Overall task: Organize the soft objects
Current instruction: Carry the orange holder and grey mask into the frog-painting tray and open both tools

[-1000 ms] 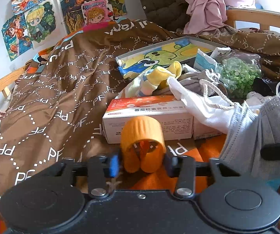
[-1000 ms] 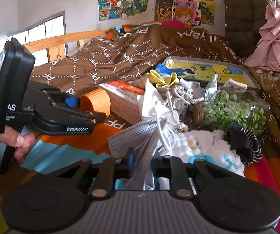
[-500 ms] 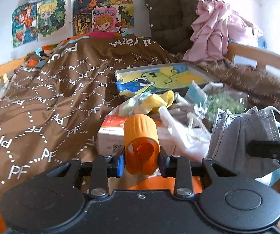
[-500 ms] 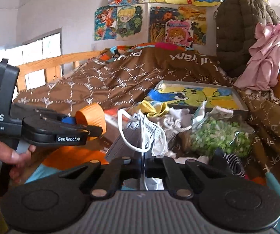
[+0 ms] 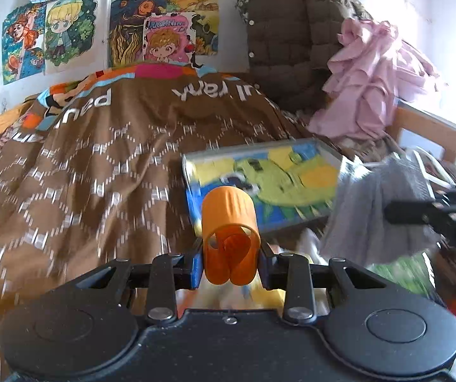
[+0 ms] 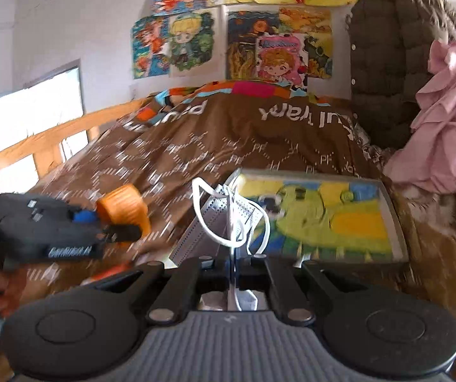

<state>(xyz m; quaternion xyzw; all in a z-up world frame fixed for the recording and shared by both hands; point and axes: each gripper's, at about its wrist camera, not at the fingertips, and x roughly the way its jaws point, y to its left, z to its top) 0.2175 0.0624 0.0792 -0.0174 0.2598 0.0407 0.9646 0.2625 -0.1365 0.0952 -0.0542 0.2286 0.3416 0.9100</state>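
Observation:
My left gripper (image 5: 230, 262) is shut on a ribbed orange soft roll (image 5: 229, 226), squeezed and held above the bed. It shows from the side in the right wrist view as the orange roll (image 6: 123, 208) in the left gripper (image 6: 113, 226). My right gripper (image 6: 233, 275) is shut on a grey face mask (image 6: 215, 219) with white ear loops, lifted in the air. In the left wrist view the grey mask (image 5: 374, 210) hangs at the right. A shallow grey tray (image 6: 393, 210) with a cartoon picture inside lies on the bed just ahead of both.
A brown patterned quilt (image 5: 85, 165) covers the bed. A dark padded jacket (image 5: 291, 35) and pink cloth (image 5: 377, 79) pile up at the back right. Wooden bed rails (image 6: 46, 140) run along the left. A hand (image 6: 5, 289) holds the left gripper. Posters (image 6: 244, 31) cover the wall.
Both grippers have risen and moved forward toward the tray, carrying the orange roll and the mask. The clutter pile of boxes and bags has dropped below view.

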